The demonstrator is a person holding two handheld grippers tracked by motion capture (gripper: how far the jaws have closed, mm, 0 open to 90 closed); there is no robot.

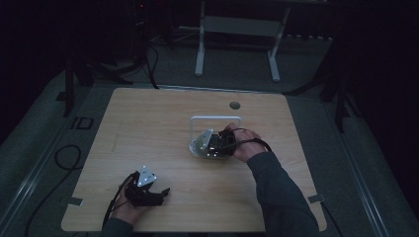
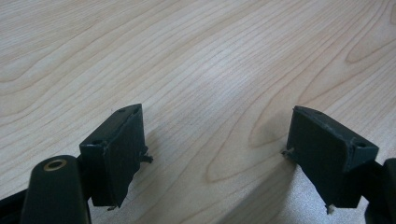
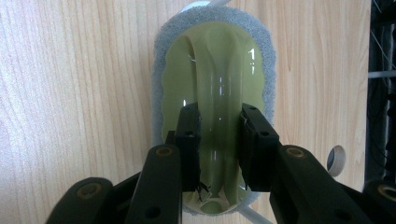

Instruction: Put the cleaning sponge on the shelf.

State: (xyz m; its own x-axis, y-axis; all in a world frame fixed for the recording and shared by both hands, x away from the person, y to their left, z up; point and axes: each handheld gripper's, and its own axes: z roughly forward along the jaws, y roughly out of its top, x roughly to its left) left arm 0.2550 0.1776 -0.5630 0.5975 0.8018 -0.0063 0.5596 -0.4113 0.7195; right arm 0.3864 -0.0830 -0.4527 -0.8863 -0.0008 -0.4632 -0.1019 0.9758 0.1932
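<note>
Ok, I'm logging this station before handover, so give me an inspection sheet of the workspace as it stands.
Surface: light wood-grain table, round hole near far edge.
Job's things: oval grey-edged sponge brush with clear yellowish handle, lying on a white wire frame.
Clutter: nothing seen.
Grippers: left gripper open over bare wood; right gripper closed on the brush handle.
Cables: black cable on floor.
Surroundings: dark room, white stand beyond.

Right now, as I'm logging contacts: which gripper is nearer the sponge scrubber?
Right. The right gripper has its jaws closed on the sponge scrubber's clear handle. The left gripper sits open, apart from it, at the table's near-left corner.
</note>
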